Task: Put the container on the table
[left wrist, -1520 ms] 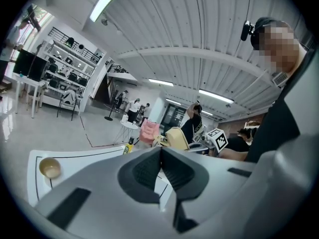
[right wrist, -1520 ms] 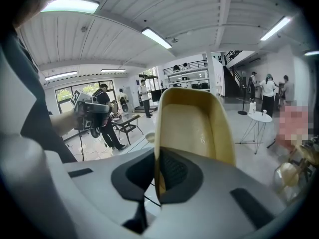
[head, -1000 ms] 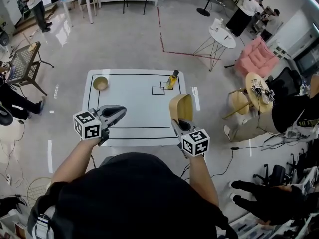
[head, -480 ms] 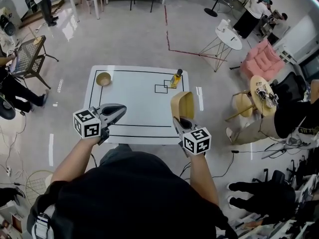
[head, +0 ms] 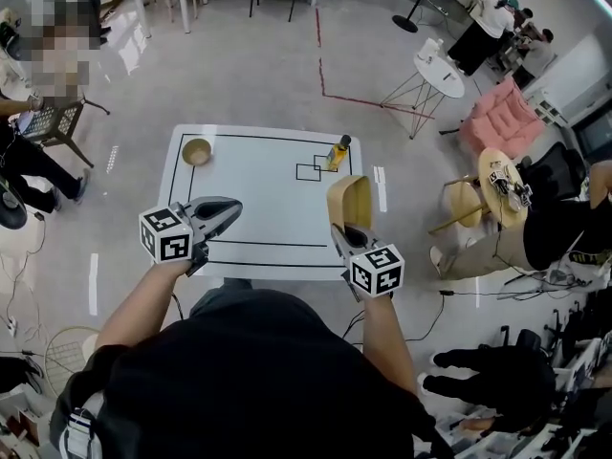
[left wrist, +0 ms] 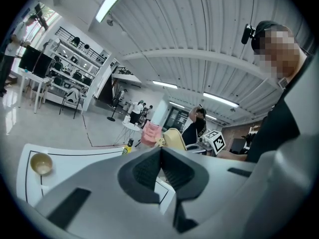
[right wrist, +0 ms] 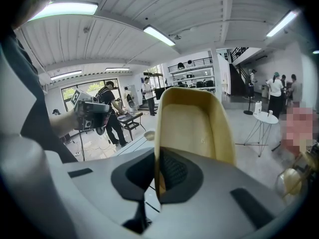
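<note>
Tan plastic container (head: 350, 202) clamped at rim in right hand-held gripper (head: 346, 234), hardly moved since half-second ago, over white tabletop (head: 249, 208); set-down judged pending; left hand-held gripper (head: 228, 213) closed, empty

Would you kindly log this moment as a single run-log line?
right gripper: shut on container | left gripper: shut, empty | container: not yet on table

Both forearms reach forward from torso, elbows bent. Left forearm (head: 142, 306) angles outward. Left gripper (head: 229, 213) points forward and to the right, jaws pressed together, nothing between them. Right forearm (head: 384, 340) runs nearly straight ahead. Right gripper (head: 344, 239) points forward, jaws clamped on wall of container (head: 350, 204), which stands upright above jaws. Grippers roughly level, well apart.
</note>
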Tool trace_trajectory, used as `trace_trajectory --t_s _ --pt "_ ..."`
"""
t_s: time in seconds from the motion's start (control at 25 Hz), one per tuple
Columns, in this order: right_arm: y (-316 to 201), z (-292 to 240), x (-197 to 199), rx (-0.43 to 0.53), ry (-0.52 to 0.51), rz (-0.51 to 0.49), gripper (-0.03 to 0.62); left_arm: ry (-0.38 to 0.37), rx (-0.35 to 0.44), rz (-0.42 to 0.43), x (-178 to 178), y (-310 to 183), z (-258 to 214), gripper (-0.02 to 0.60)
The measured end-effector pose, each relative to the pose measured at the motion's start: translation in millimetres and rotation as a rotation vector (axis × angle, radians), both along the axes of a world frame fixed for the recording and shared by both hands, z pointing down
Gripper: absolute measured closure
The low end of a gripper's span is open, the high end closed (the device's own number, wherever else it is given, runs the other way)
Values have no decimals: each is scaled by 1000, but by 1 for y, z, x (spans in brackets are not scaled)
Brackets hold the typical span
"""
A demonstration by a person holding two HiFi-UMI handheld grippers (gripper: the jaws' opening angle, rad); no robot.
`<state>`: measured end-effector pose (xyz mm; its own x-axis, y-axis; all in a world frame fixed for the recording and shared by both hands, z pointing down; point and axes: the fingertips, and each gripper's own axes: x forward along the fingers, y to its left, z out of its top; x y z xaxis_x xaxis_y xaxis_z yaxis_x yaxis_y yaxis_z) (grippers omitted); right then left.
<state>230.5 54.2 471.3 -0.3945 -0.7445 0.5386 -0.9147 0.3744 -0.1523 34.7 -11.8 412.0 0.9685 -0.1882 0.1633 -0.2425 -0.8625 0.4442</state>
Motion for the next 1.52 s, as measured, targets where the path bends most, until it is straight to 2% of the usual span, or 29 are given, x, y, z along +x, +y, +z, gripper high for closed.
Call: trace_trajectory --t_s 1.52 --pt "-91 66 -25 -146 -7 -73 586 -27 -87 -35 -16 -83 45 571"
